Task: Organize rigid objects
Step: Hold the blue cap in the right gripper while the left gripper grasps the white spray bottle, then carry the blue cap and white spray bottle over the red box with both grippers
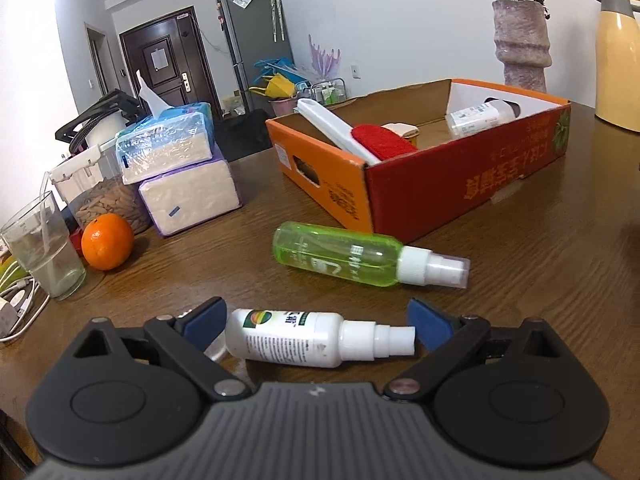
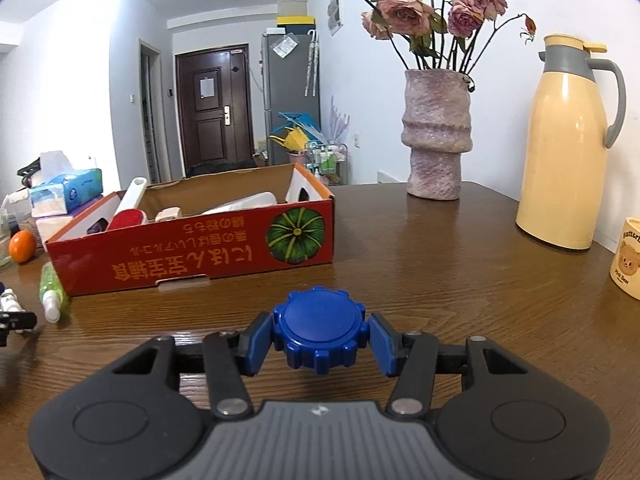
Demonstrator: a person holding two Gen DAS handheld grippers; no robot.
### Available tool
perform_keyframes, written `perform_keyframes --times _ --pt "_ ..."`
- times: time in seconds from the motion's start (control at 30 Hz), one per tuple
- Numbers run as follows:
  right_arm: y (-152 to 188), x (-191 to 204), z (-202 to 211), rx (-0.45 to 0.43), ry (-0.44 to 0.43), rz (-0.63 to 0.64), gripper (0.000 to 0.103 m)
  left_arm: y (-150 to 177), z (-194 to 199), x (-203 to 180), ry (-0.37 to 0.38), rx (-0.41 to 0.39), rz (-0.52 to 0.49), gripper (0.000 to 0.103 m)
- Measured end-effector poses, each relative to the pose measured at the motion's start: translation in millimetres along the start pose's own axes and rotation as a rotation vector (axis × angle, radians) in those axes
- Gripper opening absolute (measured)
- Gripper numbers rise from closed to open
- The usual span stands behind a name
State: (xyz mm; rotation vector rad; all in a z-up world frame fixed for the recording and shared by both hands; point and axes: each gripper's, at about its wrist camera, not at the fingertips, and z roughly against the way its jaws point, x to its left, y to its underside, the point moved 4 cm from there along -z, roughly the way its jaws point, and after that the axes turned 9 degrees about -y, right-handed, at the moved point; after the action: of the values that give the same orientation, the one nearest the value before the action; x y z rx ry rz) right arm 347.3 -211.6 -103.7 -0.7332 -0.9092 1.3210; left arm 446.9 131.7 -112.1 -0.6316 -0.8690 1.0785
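A white spray bottle lies on its side between the fingers of my left gripper, which is open around it with gaps at both ends. A green spray bottle lies just beyond it, in front of the red and orange cardboard box. The box holds a white-handled red brush and a white bottle. In the right wrist view my right gripper is shut on a blue ridged lid above the wooden table, to the right of the box.
Tissue packs, a jar of nuts, an orange and a glass stand at the left. A pink vase with roses, a yellow thermos jug and a cream mug stand at the right.
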Motion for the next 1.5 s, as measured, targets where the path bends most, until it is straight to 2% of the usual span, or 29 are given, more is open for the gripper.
perform_keyframes --times 0.4,0.63,0.73,0.97,1.0,1.07,1.17,1.23,1.27,1.33,1.37,1.43,1.5 --pt "-0.4 8.2 7.2 -0.014 -0.064 0.007 0.051 6.4 20.1 -20.0 -0.051 0.0 -0.02 0.103" --pt "-0.6 9.5 8.3 -0.015 -0.079 0.004 0.051 8.6 14.3 -14.5 -0.027 0.039 0.014 0.103" --pt "-0.7 9.4 8.3 -0.015 -0.079 0.005 0.051 8.9 13.4 -11.8 -0.007 0.046 0.036 0.097" --pt "-1.1 9.2 8.2 -0.018 -0.081 0.003 0.051 9.1 23.1 -19.3 -0.034 0.02 0.032 0.096" --pt "-1.3 9.2 8.3 -0.019 -0.083 0.001 0.051 9.0 25.6 -19.6 -0.038 0.014 0.037 0.079" --pt "-1.3 10.1 9.1 -0.02 -0.09 0.001 0.051 9.5 28.8 -20.0 -0.036 0.024 0.06 0.058" --pt "-1.0 11.9 10.4 -0.021 -0.104 0.001 0.051 12.0 31.1 -26.3 -0.052 0.038 0.048 0.058" --pt "-0.9 13.4 12.1 -0.024 -0.116 0.003 0.051 12.5 34.4 -29.2 -0.059 0.036 0.049 0.067" --pt "-0.7 14.4 13.2 -0.026 -0.122 0.004 0.052 12.8 36.1 -29.6 -0.067 0.035 0.054 0.08" --pt "-0.3 16.3 15.5 -0.029 -0.133 0.006 0.052 11.3 40.0 -28.7 -0.093 0.021 0.069 0.082" --pt "-0.1 17.2 16.1 -0.029 -0.139 0.007 0.051 9.9 40.6 -27.4 -0.098 0.019 0.086 0.079" --pt "-0.1 18.3 17.2 -0.029 -0.148 0.008 0.052 7.2 35.5 -26.4 -0.124 0.042 0.115 0.067" --pt "-0.5 18.5 18.4 -0.031 -0.154 0.006 0.051 6.7 25.0 -26.1 -0.162 0.09 0.129 0.048"
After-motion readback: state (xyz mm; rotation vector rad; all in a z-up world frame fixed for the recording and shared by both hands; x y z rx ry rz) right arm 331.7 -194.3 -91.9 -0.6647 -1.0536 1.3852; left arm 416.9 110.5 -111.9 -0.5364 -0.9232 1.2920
